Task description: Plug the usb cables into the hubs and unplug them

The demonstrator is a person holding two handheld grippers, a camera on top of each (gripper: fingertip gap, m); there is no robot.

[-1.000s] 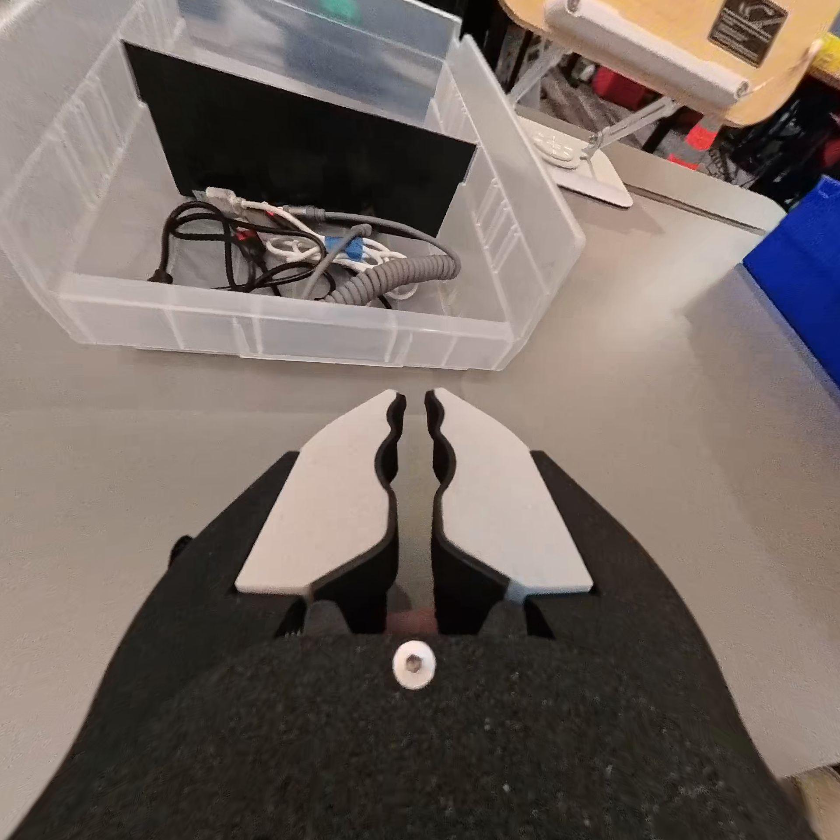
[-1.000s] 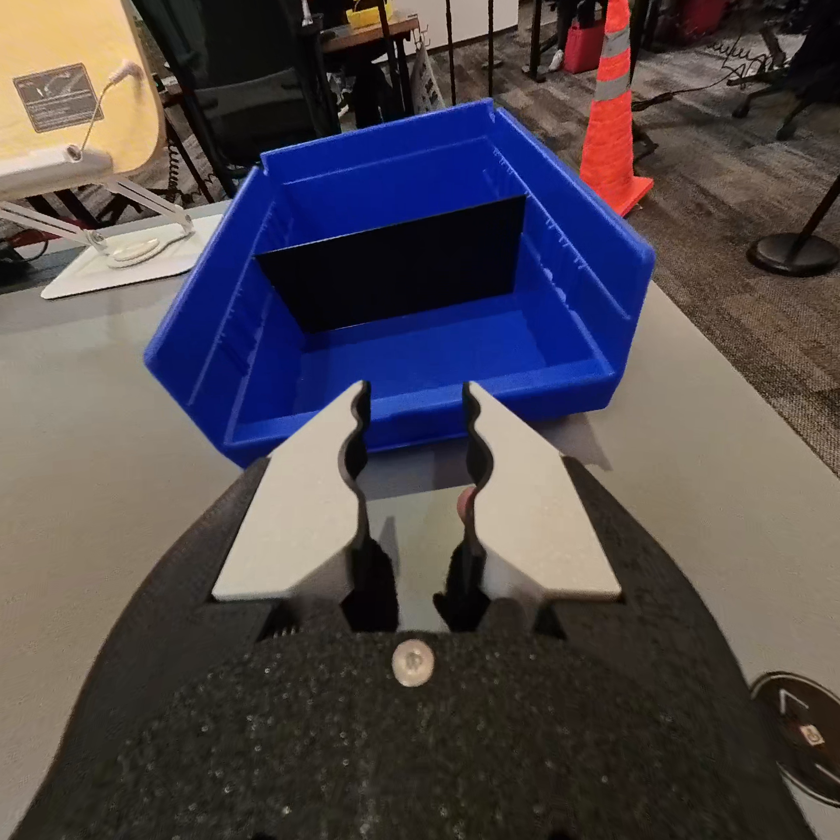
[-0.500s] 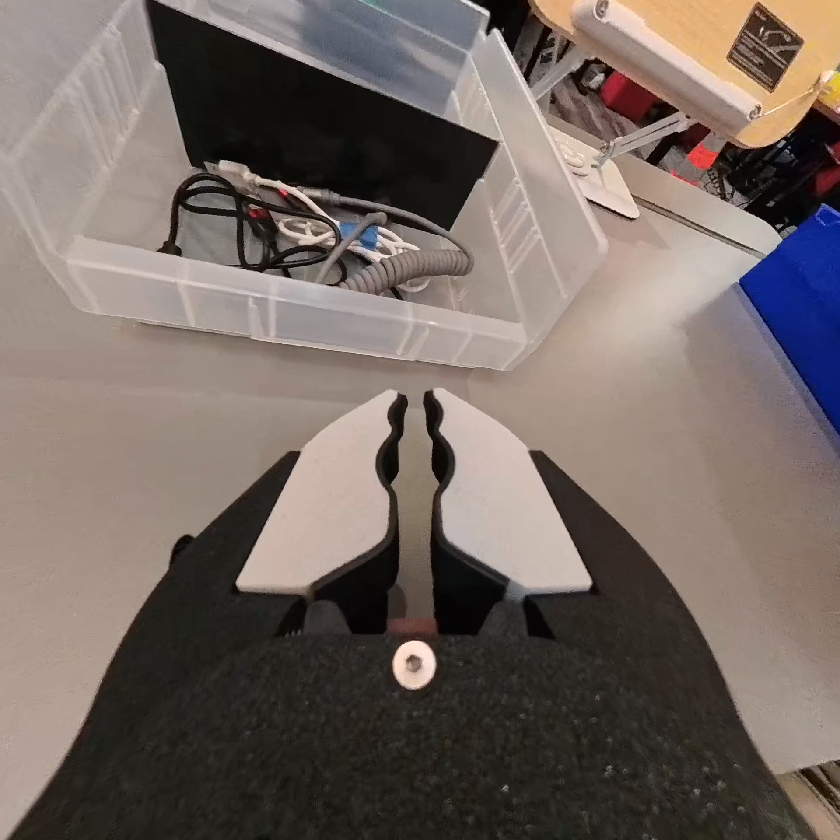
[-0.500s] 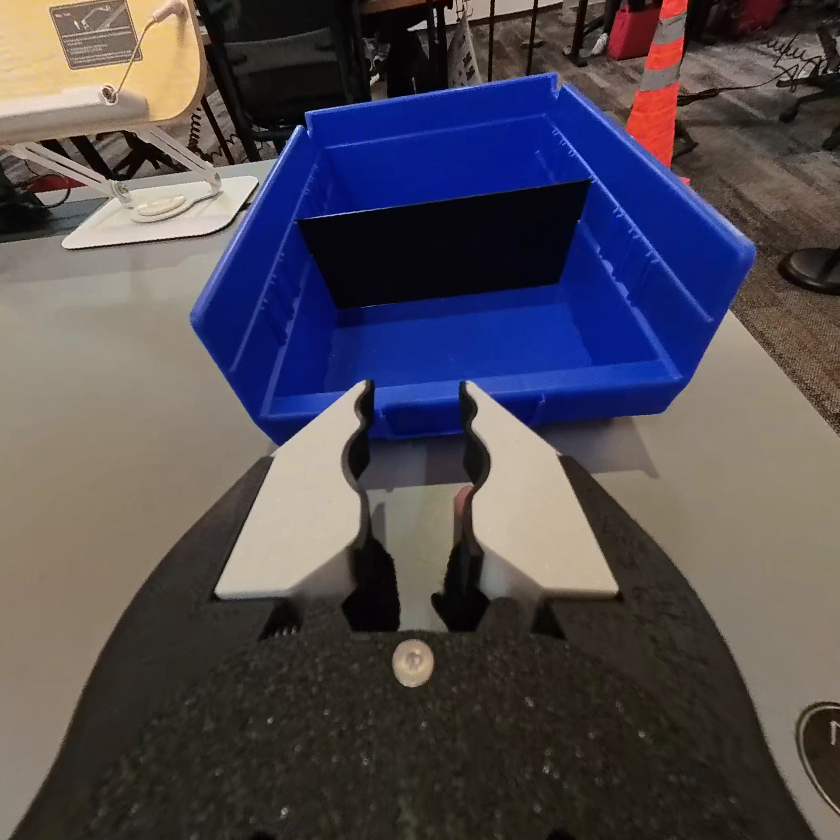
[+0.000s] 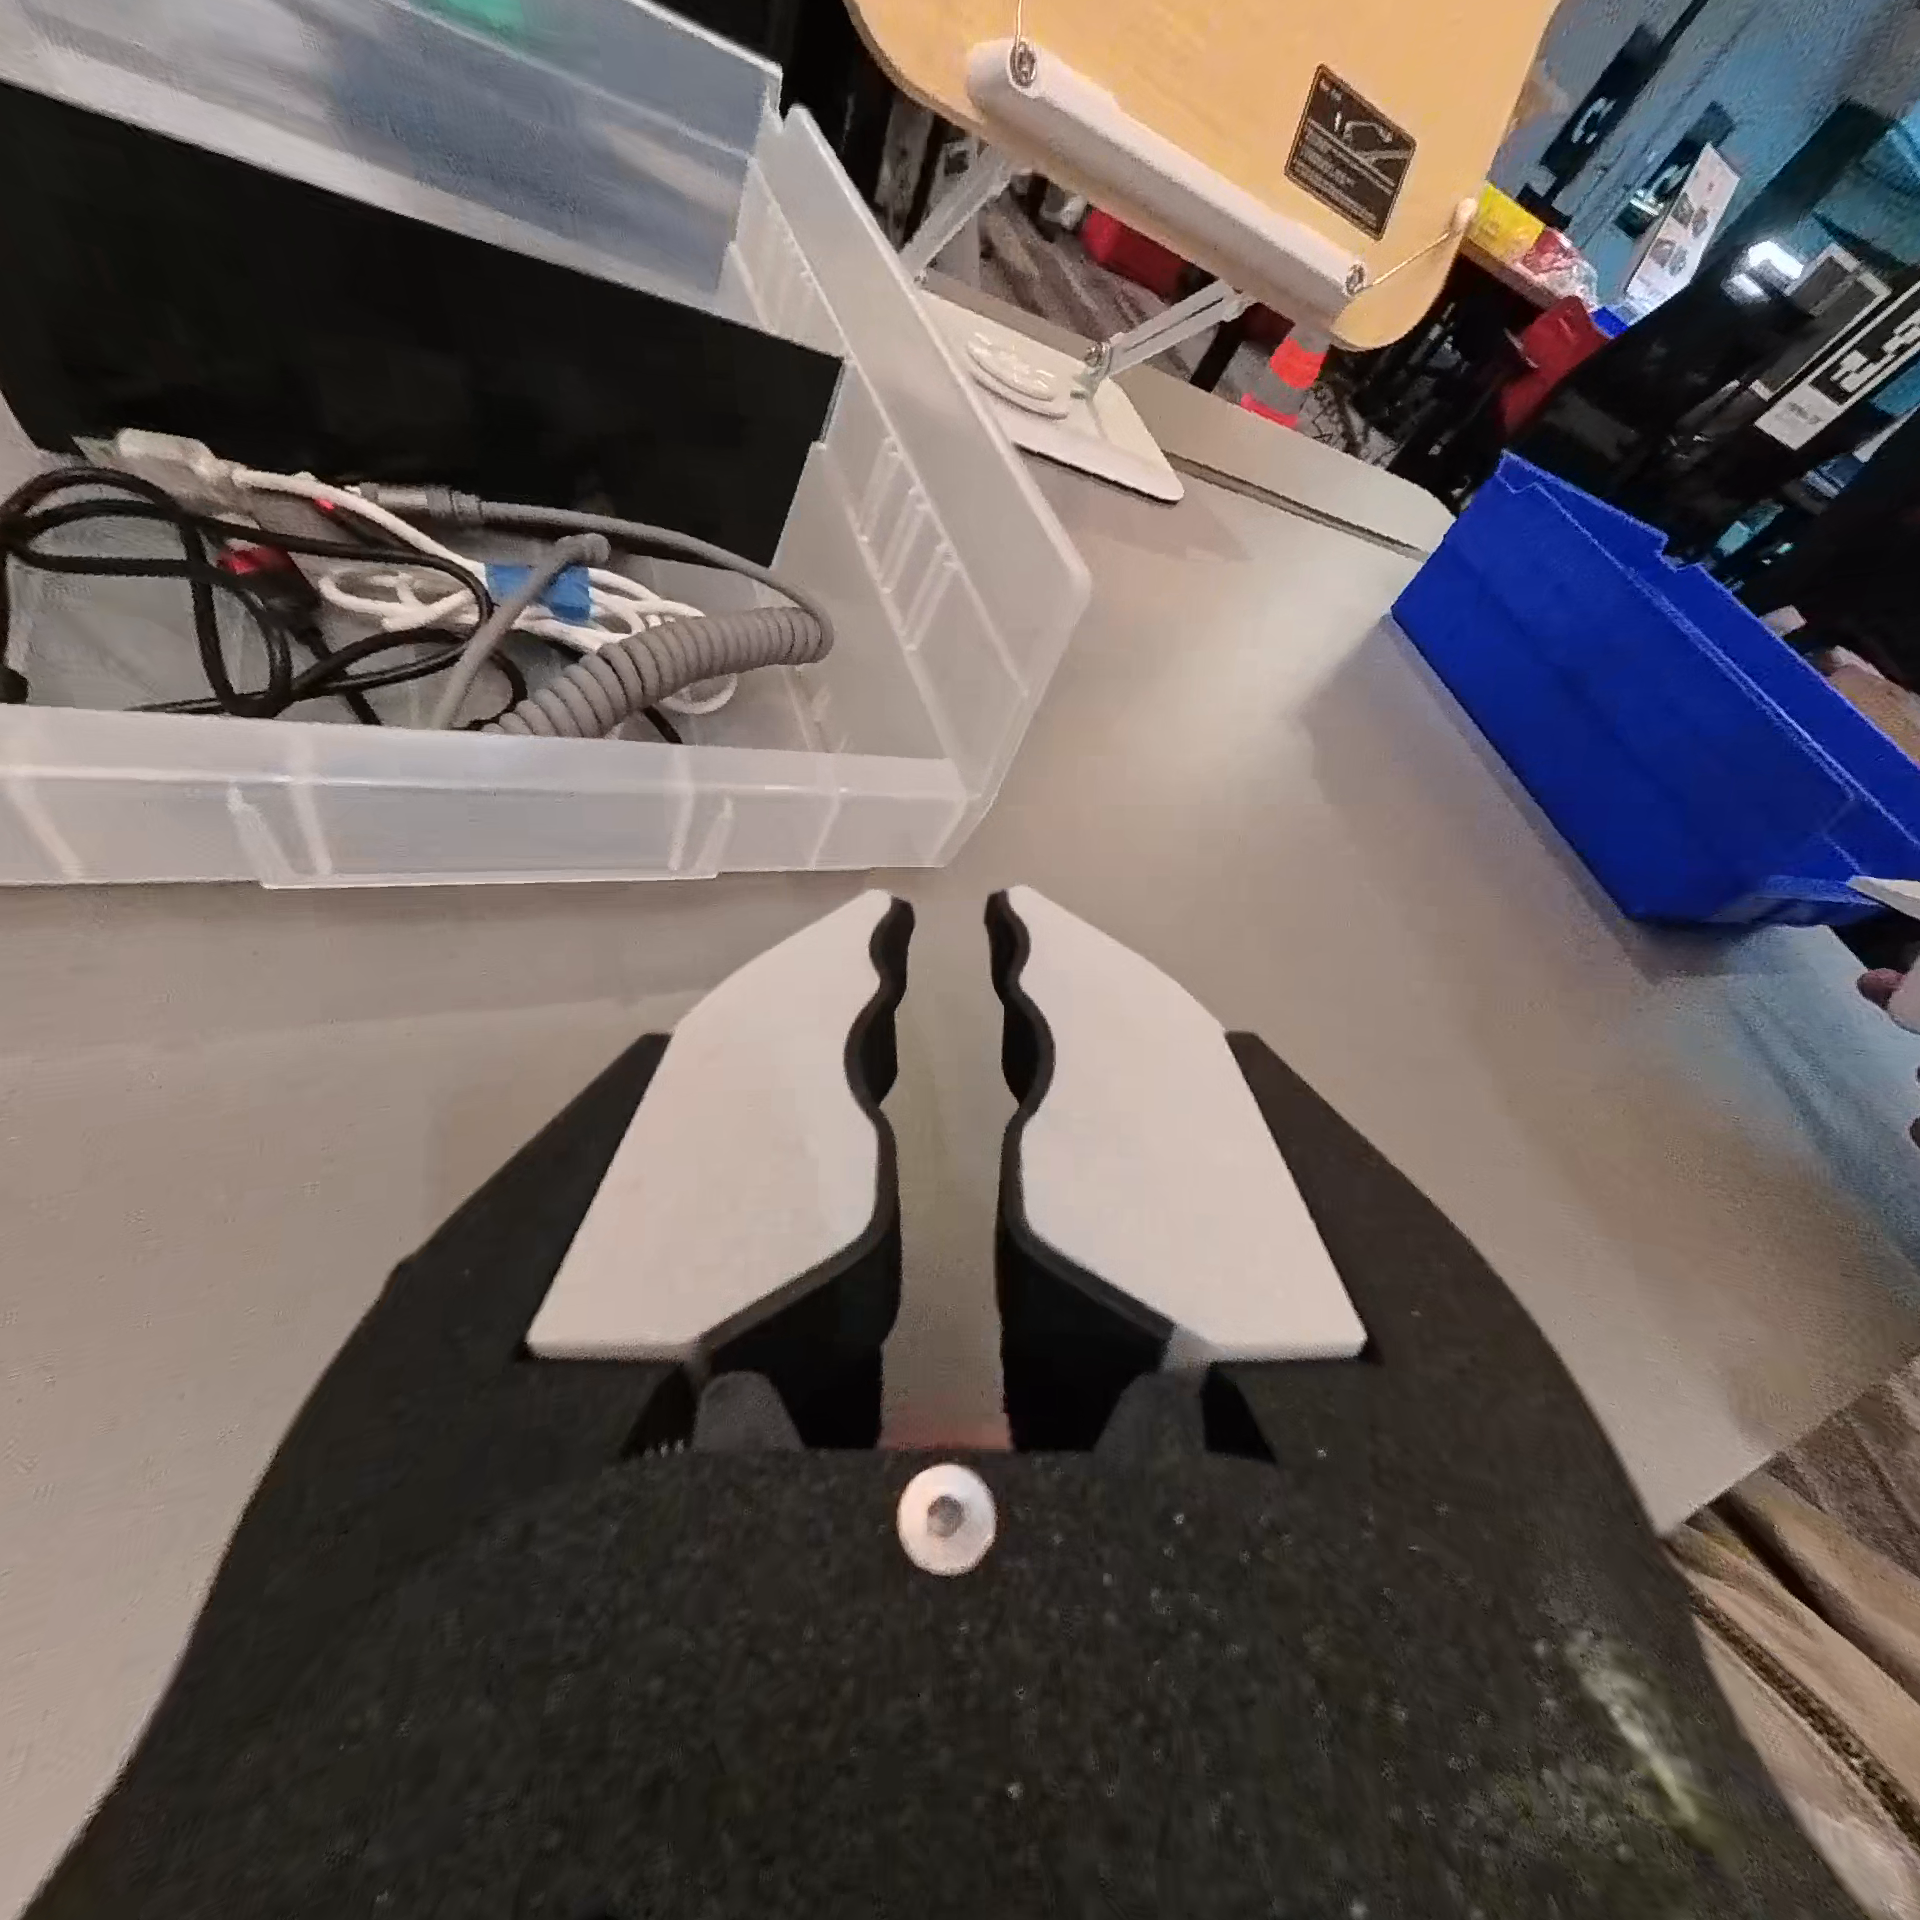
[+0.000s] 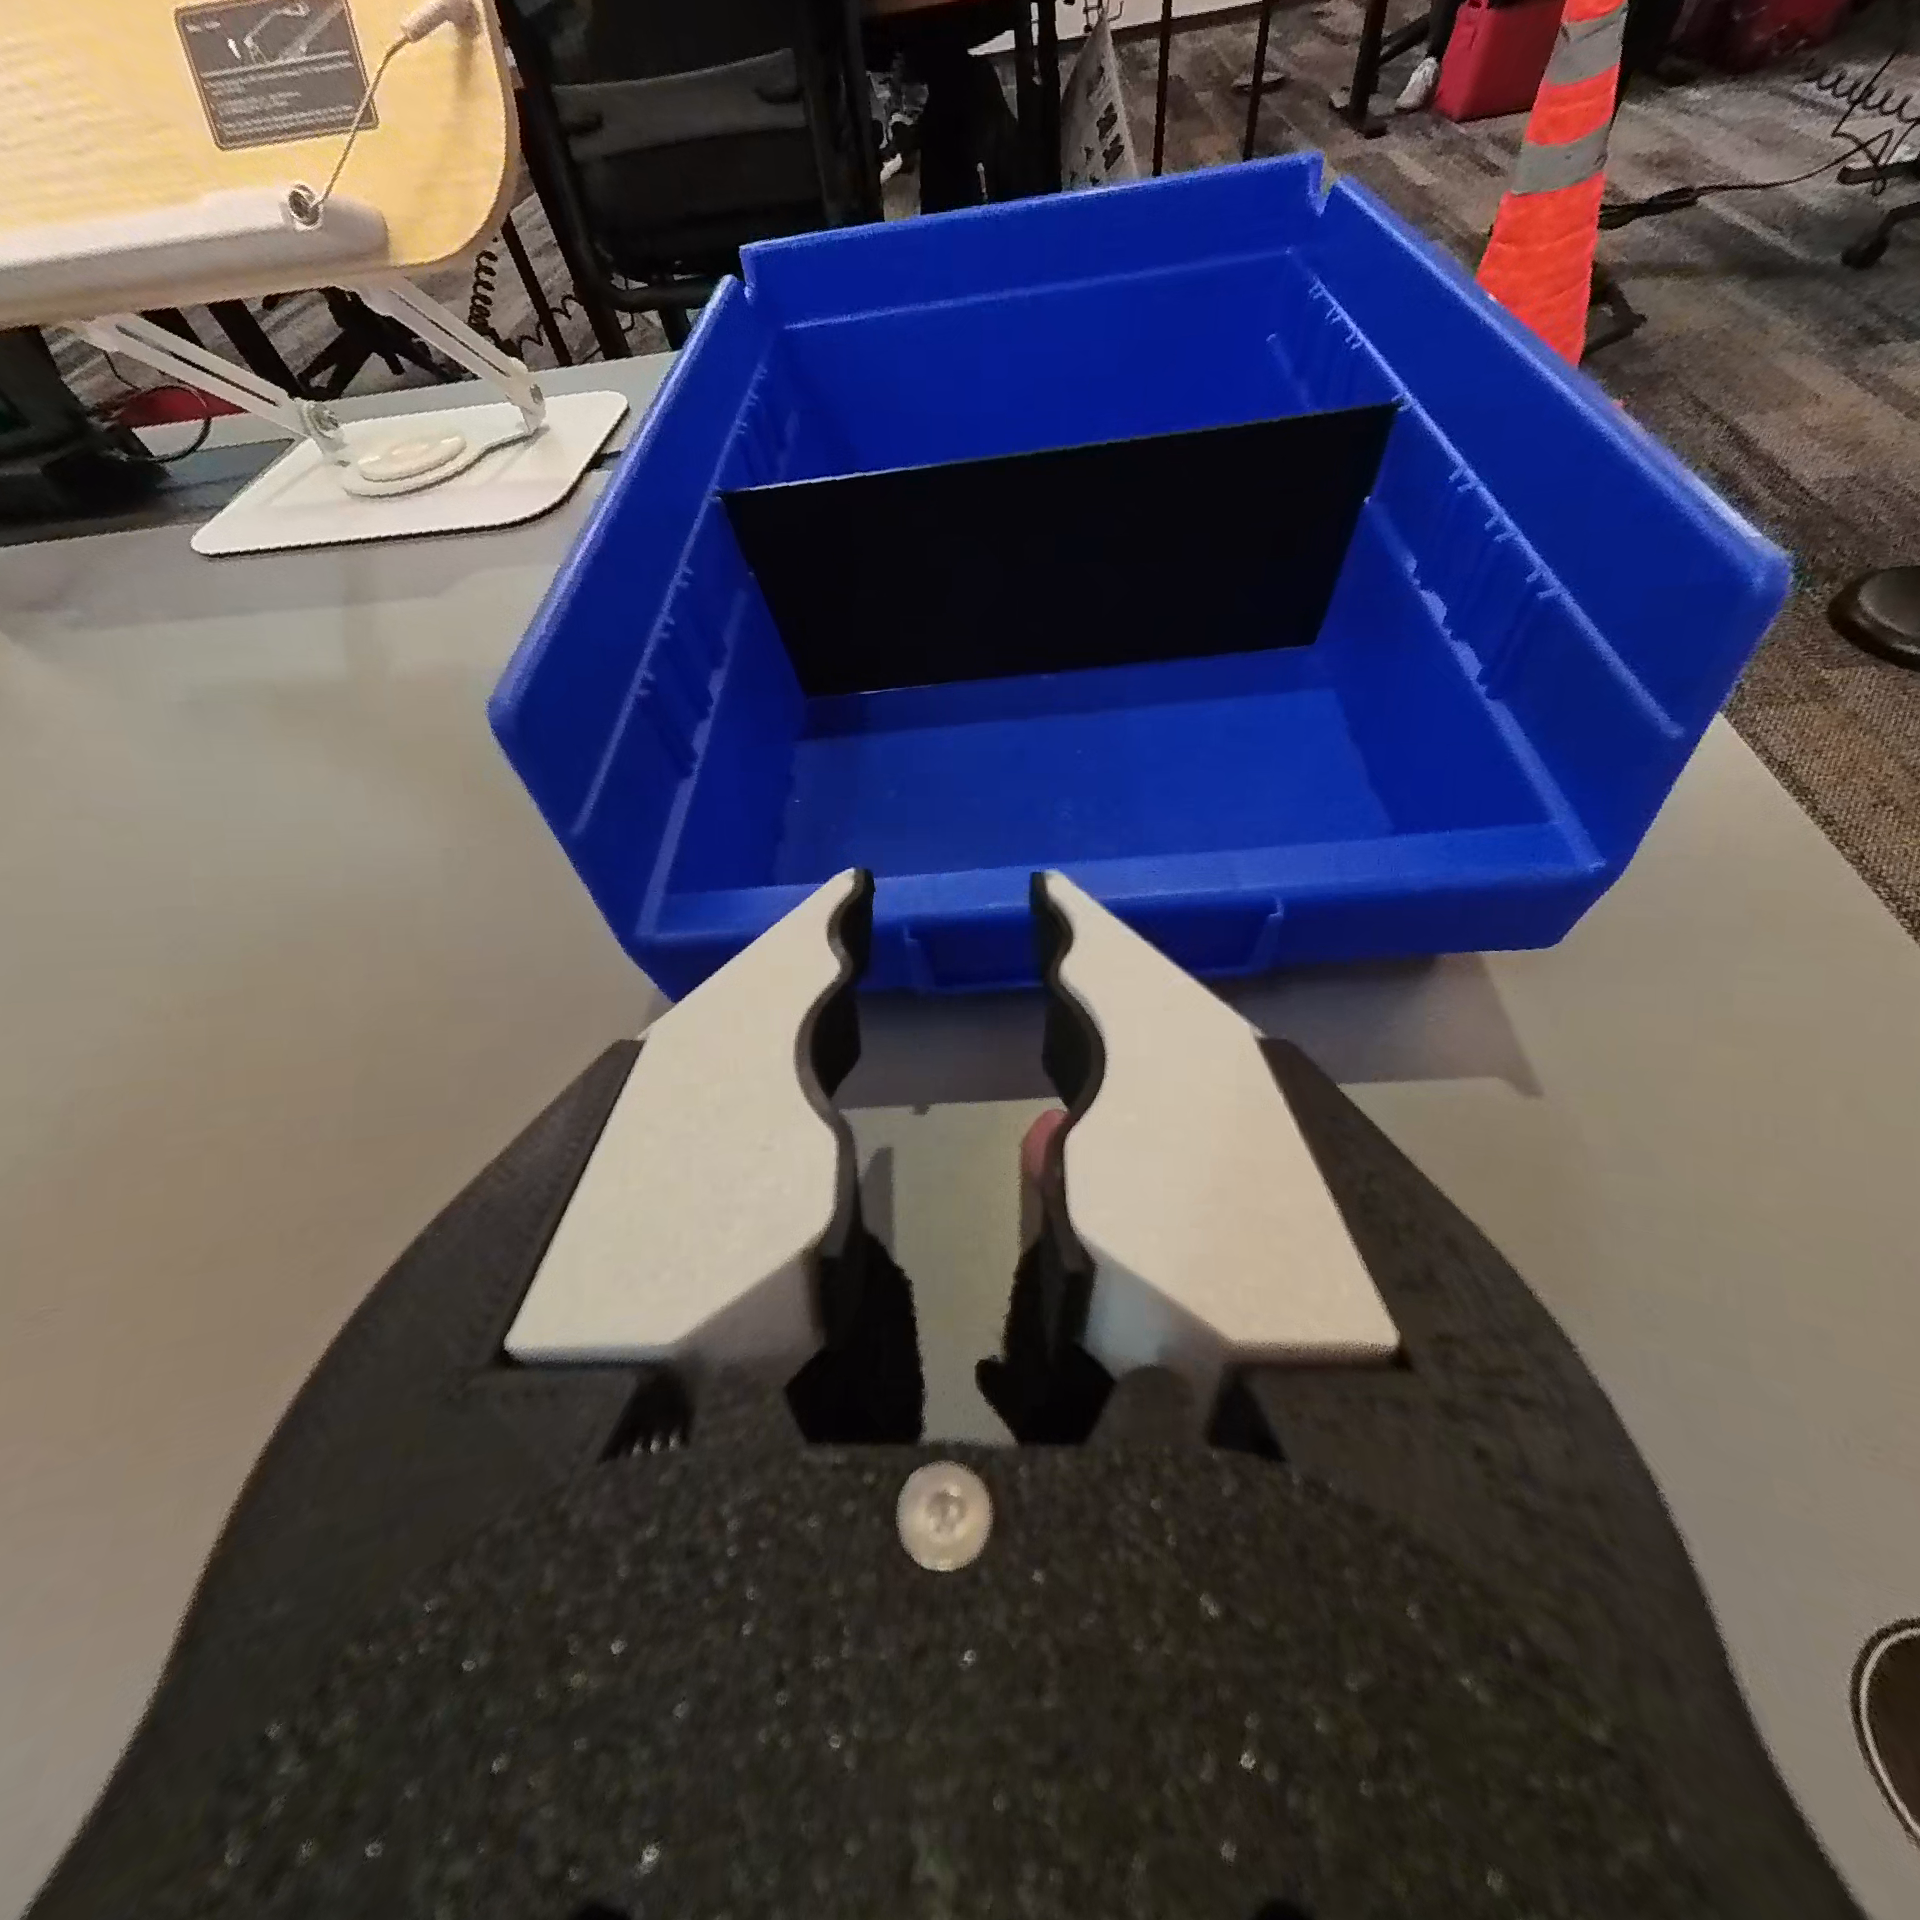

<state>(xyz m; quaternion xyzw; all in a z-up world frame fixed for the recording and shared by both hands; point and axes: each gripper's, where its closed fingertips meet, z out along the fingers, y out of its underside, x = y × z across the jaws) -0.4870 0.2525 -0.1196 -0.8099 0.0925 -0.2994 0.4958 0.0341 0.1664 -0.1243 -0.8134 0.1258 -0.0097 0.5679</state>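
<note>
A clear plastic bin (image 5: pixel 468 821) stands at the left on the grey table. It holds a tangle of cables: a coiled grey cable (image 5: pixel 675 665), black cables (image 5: pixel 239 623) and white ones with a blue tie (image 5: pixel 540 597). I cannot make out a hub among them. My left gripper (image 5: pixel 950 925) is low over the table in front of the bin's right corner, jaws a narrow gap apart, empty. My right gripper (image 6: pixel 951 894) is open and empty, its tips just in front of the blue bin (image 6: pixel 1714 582), whose front compartment is empty.
Each bin has a black divider (image 5: pixel 416 343) (image 6: pixel 1049 561). The blue bin also shows in the left wrist view (image 5: pixel 1662 727). A wooden board on a white stand (image 6: pixel 395 468) sits at the table's back. An orange cone (image 6: pixel 1548 177) stands on the carpet beyond the table.
My left gripper has dropped lower and swung right of the clear bin, its jaws parting slightly. My right gripper has moved closer to the blue bin, its jaws narrowing a little.
</note>
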